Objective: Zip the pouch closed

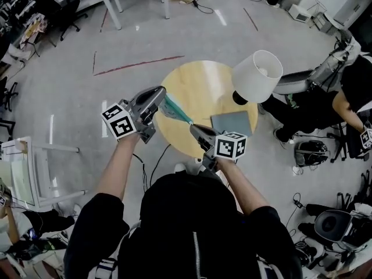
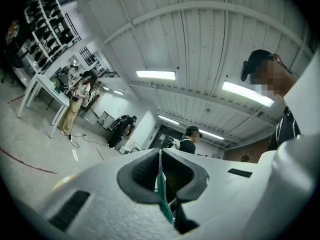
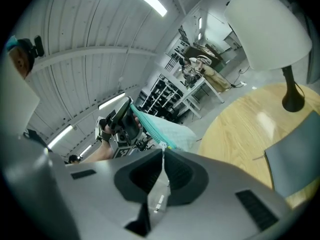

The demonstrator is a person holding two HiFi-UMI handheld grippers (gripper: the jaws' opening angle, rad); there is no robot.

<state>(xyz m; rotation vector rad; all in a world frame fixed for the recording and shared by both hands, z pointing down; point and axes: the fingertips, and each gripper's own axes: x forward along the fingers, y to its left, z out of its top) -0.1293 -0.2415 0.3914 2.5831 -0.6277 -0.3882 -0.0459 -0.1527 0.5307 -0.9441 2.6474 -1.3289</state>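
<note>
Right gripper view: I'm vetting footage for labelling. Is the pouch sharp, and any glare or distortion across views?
Right gripper view: fisheye bending, pouch fairly sharp, glare patch on the table; left gripper view: ceiling lights blown out, pouch soft; head view: evenly lit.

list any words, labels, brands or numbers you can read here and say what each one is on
No readable text in any view.
Left marker cube: black-and-white square patterns only, no letters.
Right marker cube: the same, patterns only.
Pale pull tab in the right claw: small marks, too small to read.
Teal pouch, grey pad, lamp shade: no print visible.
</note>
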